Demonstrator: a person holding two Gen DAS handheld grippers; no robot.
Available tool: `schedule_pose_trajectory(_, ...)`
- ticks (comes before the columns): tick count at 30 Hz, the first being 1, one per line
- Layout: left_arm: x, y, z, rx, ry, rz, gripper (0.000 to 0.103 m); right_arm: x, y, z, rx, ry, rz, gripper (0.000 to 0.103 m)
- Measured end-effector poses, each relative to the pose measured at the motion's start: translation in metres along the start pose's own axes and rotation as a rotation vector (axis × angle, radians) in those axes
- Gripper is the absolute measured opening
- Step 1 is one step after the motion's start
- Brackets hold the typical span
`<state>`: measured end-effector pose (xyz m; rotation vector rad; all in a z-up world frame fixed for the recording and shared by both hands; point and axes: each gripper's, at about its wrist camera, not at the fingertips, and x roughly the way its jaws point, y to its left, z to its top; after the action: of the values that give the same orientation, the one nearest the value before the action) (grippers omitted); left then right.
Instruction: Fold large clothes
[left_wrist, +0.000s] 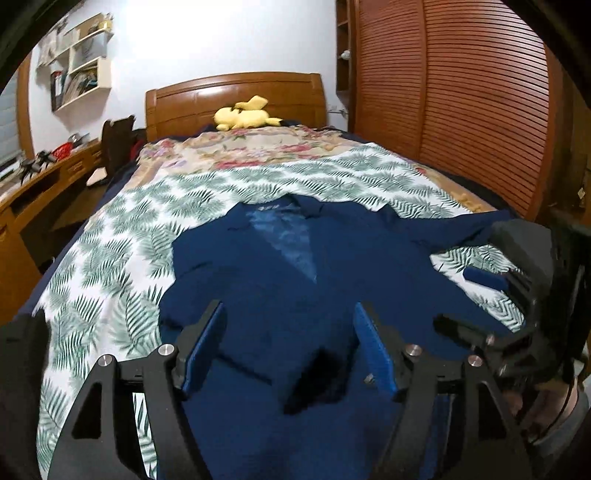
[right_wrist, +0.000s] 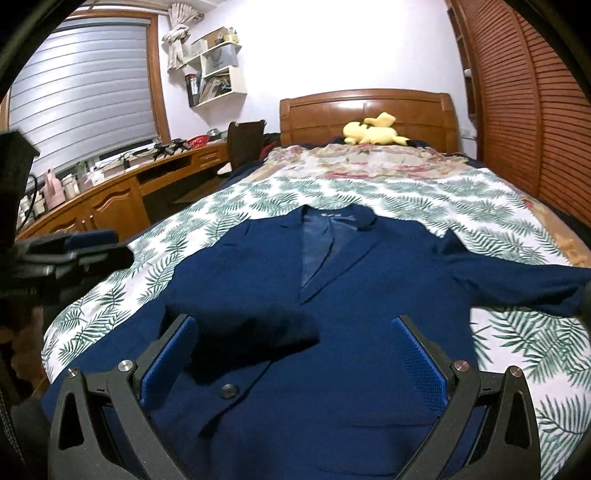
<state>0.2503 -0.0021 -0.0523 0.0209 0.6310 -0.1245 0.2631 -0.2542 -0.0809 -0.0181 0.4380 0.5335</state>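
Observation:
A large navy blue suit jacket lies front up on the bed, collar toward the headboard; it also shows in the right wrist view. One sleeve stretches out to the right. The other sleeve is folded across the front, near a button. My left gripper is open and empty, just above the jacket's lower part. My right gripper is open and empty, above the jacket's lower front. The right gripper also shows in the left wrist view, and the left gripper in the right wrist view.
The bed has a fern-print sheet and a floral cover near the wooden headboard. A yellow plush toy lies by the headboard. A wooden desk runs along the left. Slatted wardrobe doors stand on the right.

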Motion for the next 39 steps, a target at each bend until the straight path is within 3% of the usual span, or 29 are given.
schedule_pose_trajectory(12, -0.018, 0.04, -0.053, -0.05, -0.004, 0.049, 0.072, 0.031, 0.022, 0.012, -0.066, 0.036, 0.119, 0.1)
schedule_pose_trajectory(21, -0.03, 0.062, -0.081, -0.112, 0.007, 0.066, 0.072, 0.071, 0.035, 0.02, -0.163, 0.103, 0.211, 0.085)
schedule_pose_trajectory(22, -0.031, 0.062, -0.084, -0.11, 0.006, 0.072, 0.072, 0.073, 0.035, 0.017, -0.181, 0.119, 0.208, 0.081)
schedule_pose_trajectory(24, -0.035, 0.065, -0.088, -0.113, 0.005, 0.076, 0.072, 0.081, 0.035, 0.01, -0.228, 0.153, 0.178, 0.063)
schedule_pose_trajectory(26, -0.037, 0.067, -0.091, -0.119, 0.005, 0.077, 0.072, 0.088, 0.031, 0.007, -0.26, 0.188, 0.132, 0.024)
schedule_pose_trajectory(28, -0.038, 0.068, -0.092, -0.126, 0.005, 0.077, 0.072, 0.091, 0.021, 0.003, -0.256, 0.207, 0.138, 0.012)
schedule_pose_trajectory(39, -0.036, 0.052, -0.082, -0.124, -0.022, 0.033, 0.072, 0.035, -0.025, -0.004, -0.162, 0.074, 0.058, 0.008)
